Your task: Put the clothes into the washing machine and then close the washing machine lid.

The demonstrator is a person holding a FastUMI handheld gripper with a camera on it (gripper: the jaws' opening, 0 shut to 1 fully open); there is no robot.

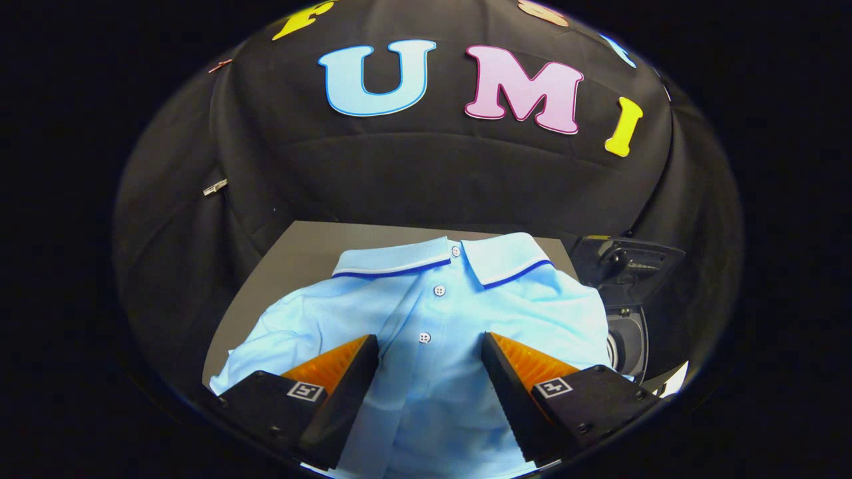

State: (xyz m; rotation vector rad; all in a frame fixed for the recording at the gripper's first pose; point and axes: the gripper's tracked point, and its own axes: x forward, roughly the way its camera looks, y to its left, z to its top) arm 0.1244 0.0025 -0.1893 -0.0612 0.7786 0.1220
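Nearest, the tool hangs over the shirt with its two fingers spread wide apart, released and grasping nothing. Whether the fingertips touch the cloth cannot be told. Between the tips lies the button placket, with one white button sitting in the gap just ahead of them.

The shirt is a light blue polo, laid flat and face up on the worktop, its front a little wrinkled. From the gap between the fingers, its body runs toward twelve o'clock, with more buttons in a line up the placket. One sleeve spreads out past the finger at about nine o'clock. Farther on, the collar lies folded down, pale with a dark blue stripe along its edge, near the far side of the grey worktop.

At about three o'clock from the shirt, just beside its shoulder, stands the washing machine, a dark body with a round opening facing the shirt; its lid stands raised above the opening.
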